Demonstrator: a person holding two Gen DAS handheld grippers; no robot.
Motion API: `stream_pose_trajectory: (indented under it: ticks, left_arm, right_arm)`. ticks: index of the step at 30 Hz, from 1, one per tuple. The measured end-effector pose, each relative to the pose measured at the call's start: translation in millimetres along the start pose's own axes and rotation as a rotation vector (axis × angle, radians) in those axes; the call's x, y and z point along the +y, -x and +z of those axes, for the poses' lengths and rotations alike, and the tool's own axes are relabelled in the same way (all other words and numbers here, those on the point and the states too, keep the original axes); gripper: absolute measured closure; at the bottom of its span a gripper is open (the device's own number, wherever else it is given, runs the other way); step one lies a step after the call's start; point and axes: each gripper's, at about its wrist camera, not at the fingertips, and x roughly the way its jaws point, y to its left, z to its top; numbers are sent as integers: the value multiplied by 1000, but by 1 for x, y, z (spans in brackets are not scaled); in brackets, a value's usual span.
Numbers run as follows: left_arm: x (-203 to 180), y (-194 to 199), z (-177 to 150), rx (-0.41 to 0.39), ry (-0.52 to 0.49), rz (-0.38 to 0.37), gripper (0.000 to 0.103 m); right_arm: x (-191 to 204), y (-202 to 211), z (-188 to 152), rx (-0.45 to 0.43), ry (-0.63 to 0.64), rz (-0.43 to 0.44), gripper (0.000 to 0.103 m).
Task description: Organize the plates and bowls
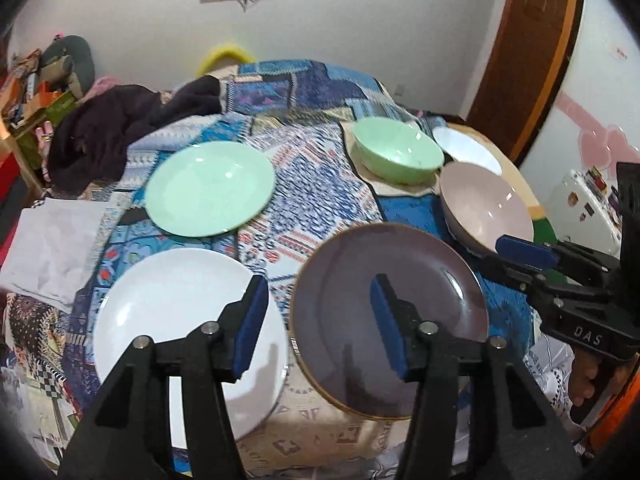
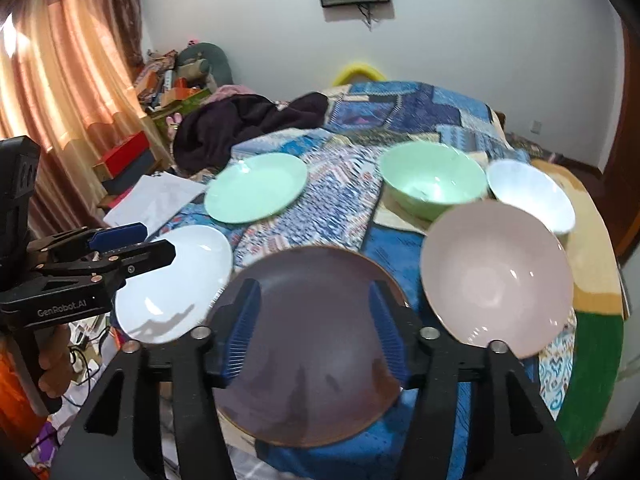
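Observation:
On the patterned cloth lie a green plate (image 1: pixel 210 188) (image 2: pixel 256 186), a white plate (image 1: pixel 176 320) (image 2: pixel 180 284) and a dark purple plate (image 1: pixel 400 300) (image 2: pixel 316 340). To the right stand a green bowl (image 1: pixel 398 154) (image 2: pixel 434 184), a white bowl (image 1: pixel 468 148) (image 2: pixel 530 194) and a pink bowl (image 1: pixel 486 206) (image 2: pixel 498 276). My left gripper (image 1: pixel 320 320) is open and empty, above the gap between white and purple plates. My right gripper (image 2: pixel 314 328) is open and empty, over the purple plate; it also shows in the left wrist view (image 1: pixel 516 256).
A dark garment (image 1: pixel 112 136) (image 2: pixel 240 128) is heaped at the far left of the cloth. White paper (image 1: pixel 52 248) (image 2: pixel 156 204) lies at the left edge. A shelf with boxes (image 2: pixel 168 84) and a curtain (image 2: pixel 68 80) stand left; a door (image 1: pixel 528 52) right.

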Motion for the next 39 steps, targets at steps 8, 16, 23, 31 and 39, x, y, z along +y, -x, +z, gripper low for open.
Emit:
stream_pose_trajectory:
  ticks: [8, 16, 23, 31, 39]
  left_arm:
    - [34, 22, -2, -38, 64, 70, 33]
    - [81, 41, -13, -53, 149, 140, 24]
    - [129, 42, -32, -32, 233, 212, 20]
    - [172, 25, -58, 38, 321, 243, 20]
    - [193, 8, -77, 90, 373, 218, 30]
  right_arm:
    - [30, -15, 14, -3, 63, 46, 38]
    - [62, -47, 24, 42, 129, 89, 38]
    - [78, -82, 27, 116, 144, 119, 38]
    - [83, -122, 30, 217, 133, 154, 38]
    - [93, -147, 28, 280, 187, 154, 50]
